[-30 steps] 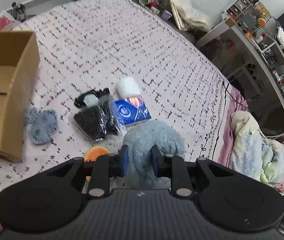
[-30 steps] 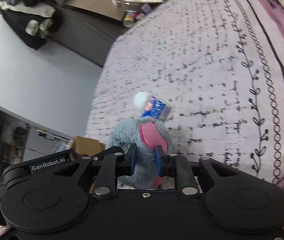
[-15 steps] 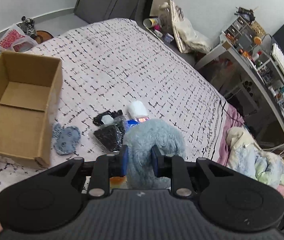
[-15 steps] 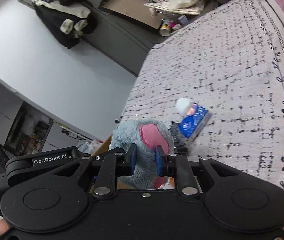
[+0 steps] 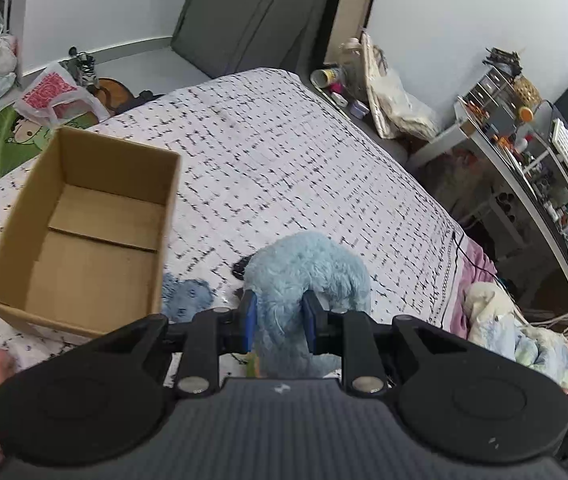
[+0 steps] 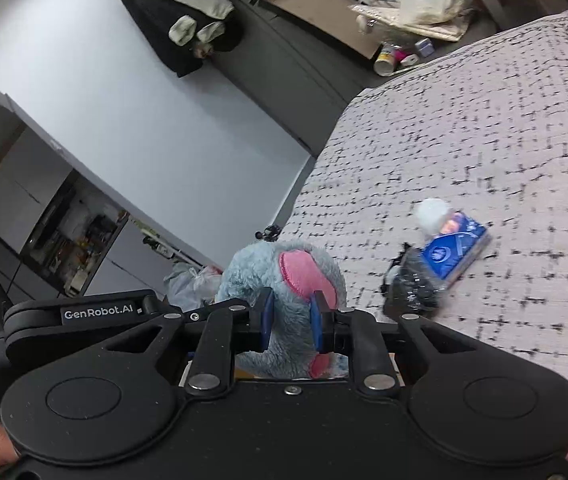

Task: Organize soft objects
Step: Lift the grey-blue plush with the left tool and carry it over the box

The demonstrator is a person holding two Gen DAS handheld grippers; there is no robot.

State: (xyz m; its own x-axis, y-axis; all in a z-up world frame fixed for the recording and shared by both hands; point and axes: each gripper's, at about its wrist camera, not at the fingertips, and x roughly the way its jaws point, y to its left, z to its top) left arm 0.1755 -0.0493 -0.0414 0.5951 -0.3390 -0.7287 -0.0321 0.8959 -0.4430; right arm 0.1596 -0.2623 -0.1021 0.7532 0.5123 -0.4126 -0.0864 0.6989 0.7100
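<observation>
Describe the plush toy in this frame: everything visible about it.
The plush toy is shaggy, light blue-grey fur with a pink patch, likely an ear lining, and a smaller pink bit lower down, both seen from the right wrist. It is held above the bed, pinched between the blue pads of both the left claw and the right claw. Its face is not visible.
</observation>
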